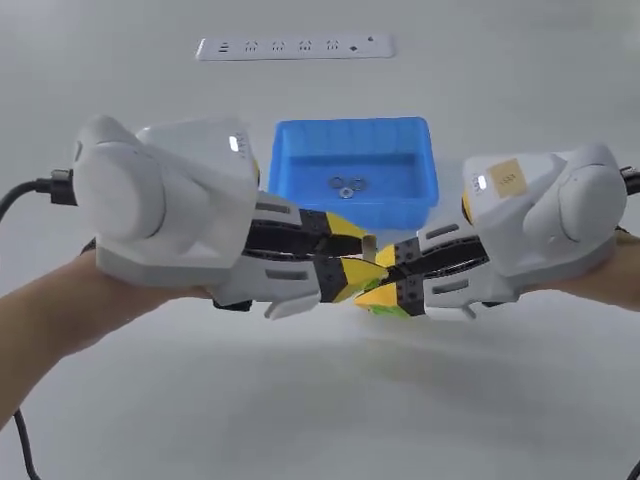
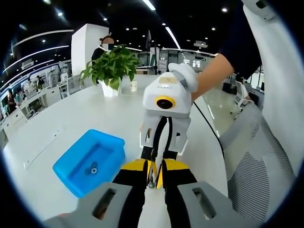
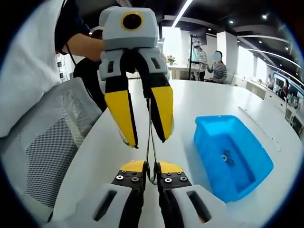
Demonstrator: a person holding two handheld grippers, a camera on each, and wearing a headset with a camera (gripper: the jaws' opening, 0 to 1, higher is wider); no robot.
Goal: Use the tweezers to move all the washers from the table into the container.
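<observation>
My two grippers face each other tip to tip above the table. The right gripper (image 3: pixel 151 172) is shut on the joined end of thin metal tweezers (image 3: pixel 150 137). Their arms run on between the yellow fingers (image 3: pixel 122 114) of the left gripper (image 2: pixel 152 175), which stand a little apart on either side without pressing them. In the head view the tips meet at the left gripper (image 1: pixel 352 250) and right gripper (image 1: pixel 385 277), just in front of the blue container (image 1: pixel 430 165). A few washers (image 1: pixel 348 185) lie on its floor, the same washers (image 3: pixel 226 158) in the right gripper view.
A white power strip (image 1: pixel 295 47) lies at the far edge of the white table (image 1: pixel 300 400). A potted plant (image 2: pixel 111 66) stands further off. A mesh chair (image 2: pixel 256 156) and the person's white sleeve are close behind the grippers.
</observation>
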